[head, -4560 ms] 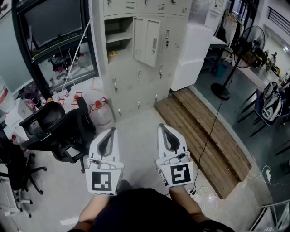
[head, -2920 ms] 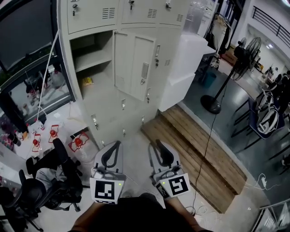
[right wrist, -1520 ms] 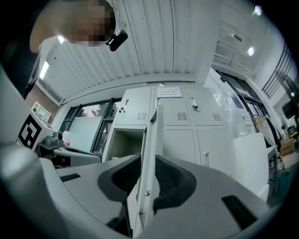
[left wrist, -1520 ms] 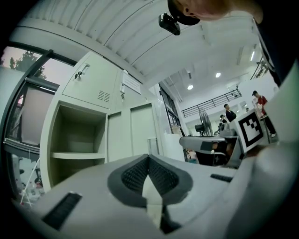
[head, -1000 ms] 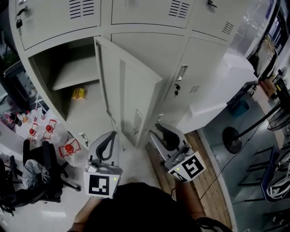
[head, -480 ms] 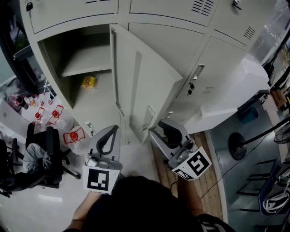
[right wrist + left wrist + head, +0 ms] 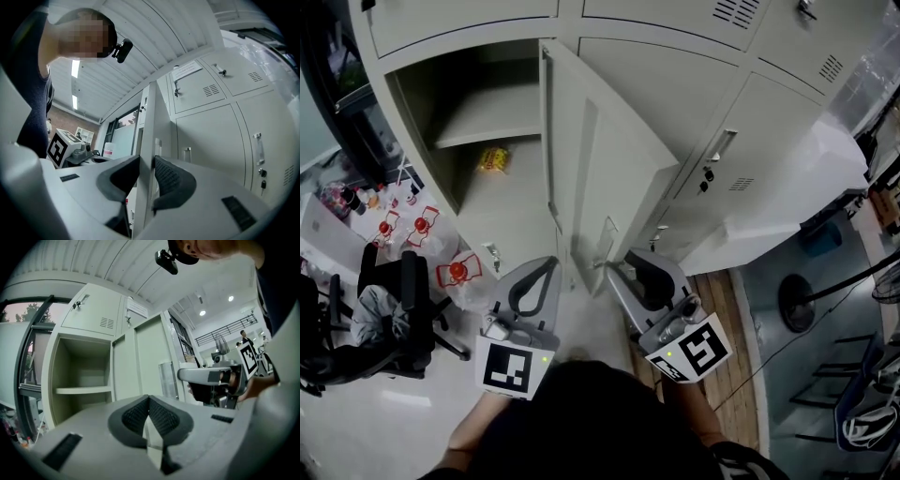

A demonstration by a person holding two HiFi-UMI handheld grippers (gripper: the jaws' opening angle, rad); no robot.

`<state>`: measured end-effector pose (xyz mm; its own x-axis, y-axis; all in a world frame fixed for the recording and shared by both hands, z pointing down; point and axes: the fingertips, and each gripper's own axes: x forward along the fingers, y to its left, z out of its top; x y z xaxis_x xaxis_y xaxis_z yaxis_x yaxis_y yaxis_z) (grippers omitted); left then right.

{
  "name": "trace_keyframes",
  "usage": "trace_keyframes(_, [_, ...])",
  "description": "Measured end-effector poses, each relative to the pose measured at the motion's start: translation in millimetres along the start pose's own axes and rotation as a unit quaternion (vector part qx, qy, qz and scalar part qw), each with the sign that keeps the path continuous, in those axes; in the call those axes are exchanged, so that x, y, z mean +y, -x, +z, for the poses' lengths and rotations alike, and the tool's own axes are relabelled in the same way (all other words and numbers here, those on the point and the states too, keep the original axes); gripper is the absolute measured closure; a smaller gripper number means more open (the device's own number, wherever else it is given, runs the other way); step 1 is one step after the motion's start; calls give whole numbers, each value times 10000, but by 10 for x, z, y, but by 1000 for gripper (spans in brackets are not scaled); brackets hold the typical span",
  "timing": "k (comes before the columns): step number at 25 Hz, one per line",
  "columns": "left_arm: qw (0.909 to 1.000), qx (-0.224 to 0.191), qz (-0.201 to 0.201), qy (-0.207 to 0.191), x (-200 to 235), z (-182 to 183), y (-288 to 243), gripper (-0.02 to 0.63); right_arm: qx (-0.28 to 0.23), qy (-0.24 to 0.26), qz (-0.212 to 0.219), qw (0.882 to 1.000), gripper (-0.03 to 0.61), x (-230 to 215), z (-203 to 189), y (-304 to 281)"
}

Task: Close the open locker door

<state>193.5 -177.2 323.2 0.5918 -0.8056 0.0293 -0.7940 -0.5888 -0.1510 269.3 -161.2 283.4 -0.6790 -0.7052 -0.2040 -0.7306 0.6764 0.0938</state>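
Right gripper view: door (image 7: 146,131) (between jaws)

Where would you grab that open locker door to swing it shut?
Take the locker door by its free vertical edge near the handle, coming from the front with jaws astride the thin sheet. It stands swung out, hinged at the open compartment's right side, so that outer edge likely gives most leverage.

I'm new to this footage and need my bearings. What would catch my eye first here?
The locker door stands swung out from the grey locker bank at the centre of the head view, and the right gripper has its free edge between jaws that have just been closing on it. Left of it, a yellow packet lies in the open compartment; the left gripper hangs shut and empty below.
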Motion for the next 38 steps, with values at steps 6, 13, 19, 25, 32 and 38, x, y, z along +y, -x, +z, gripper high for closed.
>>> trace_keyframes(6, [10000,23,-84,17,-64,2,-31,614,54,-28,292,9996,466,156,-6,-67])
trace_keyframes(13, [9999,85,116,-19,-12,-18,20,614,15,-31,922,9957,485,407,-9,-183])
trace_keyframes(19, [9994,108,326,-11,87,-23,90,614,-114,-278,1520,9879,485,532,-28,-273])
trace_keyframes(25, [9987,166,489,24,190,-54,146,614,-246,-518,1949,9791,485,551,-67,-329])
trace_keyframes(32, [9979,212,614,49,281,-83,179,614,-39,-934,2276,9693,441,567,-189,-405])
trace_keyframes(38, [9970,232,742,65,338,-98,210,614,210,-1184,2659,9565,428,629,-308,-474])
